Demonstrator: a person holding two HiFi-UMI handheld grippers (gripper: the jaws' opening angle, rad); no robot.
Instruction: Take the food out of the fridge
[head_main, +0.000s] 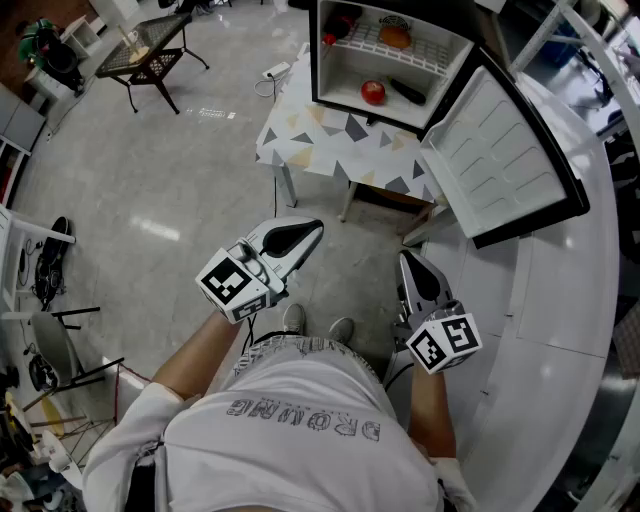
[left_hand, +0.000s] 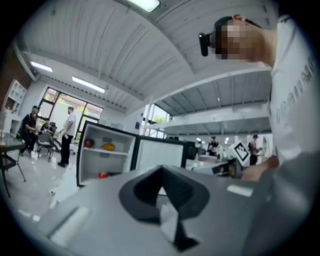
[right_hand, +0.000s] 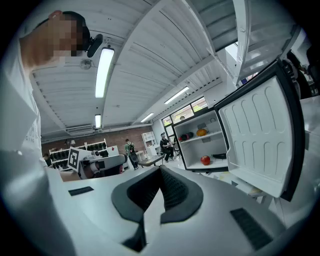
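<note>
Food sits well ahead of both grippers; none is held. The left gripper (head_main: 316, 227) and right gripper (head_main: 406, 256) both have their jaws together on nothing. The fridge (head_main: 314, 55) stands open on a patterned table (head_main: 330, 140). A red apple (head_main: 373, 92) lies on the fridge floor beside a slanting dark item (head_main: 407, 92), and an orange fruit (head_main: 395, 37) sits on the shelf above. In my judgement the left gripper has the straighter line in. The open door (head_main: 500, 150) juts out ahead of the right gripper, narrowing that side. The table edge is near; bare floor lies to the left.
</note>
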